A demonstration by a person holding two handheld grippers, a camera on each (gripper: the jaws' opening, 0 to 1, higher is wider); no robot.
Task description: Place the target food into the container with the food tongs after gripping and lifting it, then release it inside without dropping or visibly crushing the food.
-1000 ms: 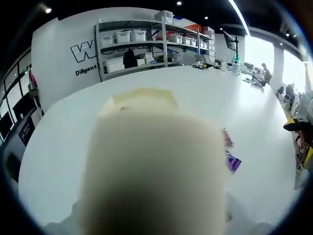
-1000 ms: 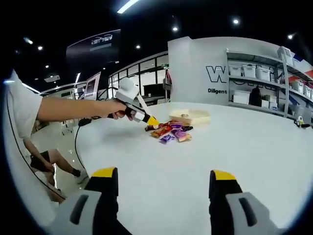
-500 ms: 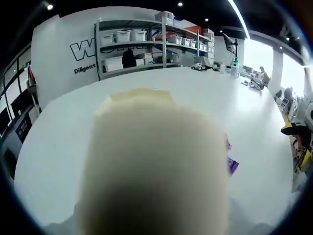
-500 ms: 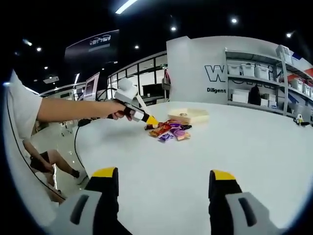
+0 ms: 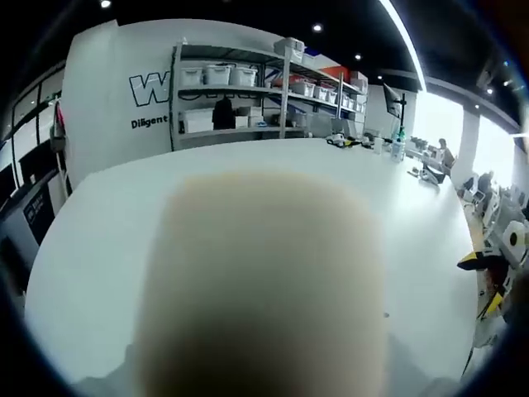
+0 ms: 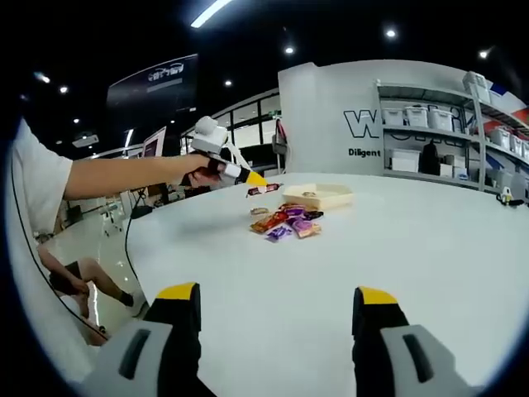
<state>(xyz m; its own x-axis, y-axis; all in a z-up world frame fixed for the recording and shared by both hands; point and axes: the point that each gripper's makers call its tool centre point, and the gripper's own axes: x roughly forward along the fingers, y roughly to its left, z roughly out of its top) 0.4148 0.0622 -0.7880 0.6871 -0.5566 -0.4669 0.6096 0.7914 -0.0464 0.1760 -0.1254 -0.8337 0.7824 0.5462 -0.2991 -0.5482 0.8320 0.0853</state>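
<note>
In the right gripper view, a person's hand holds my left gripper (image 6: 253, 181) above the white table (image 6: 397, 248), left of the snack pile. Its yellow tips are shut on a dark red snack packet (image 6: 264, 189), which hangs clear of the table. Several wrapped snacks (image 6: 286, 222) lie in a pile just below and to the right of it. The container, a shallow cream tray (image 6: 319, 196), sits right behind the pile. My right gripper (image 6: 273, 303) stands open near the table's front with nothing between its fingers. In the left gripper view, a blurred beige mass (image 5: 260, 289) close to the lens hides the jaws.
Metal shelves with white bins (image 5: 248, 91) stand against the back wall beyond the table. The person's arm (image 6: 124, 175) reaches in from the left. Small items (image 5: 372, 142) sit at the table's far right end. A seated person's legs (image 6: 70, 281) show left of the table.
The left gripper has risen from the snack pile with a dark red packet in its tips. In the left gripper view, the tray and purple wrappers have dropped out of sight.
</note>
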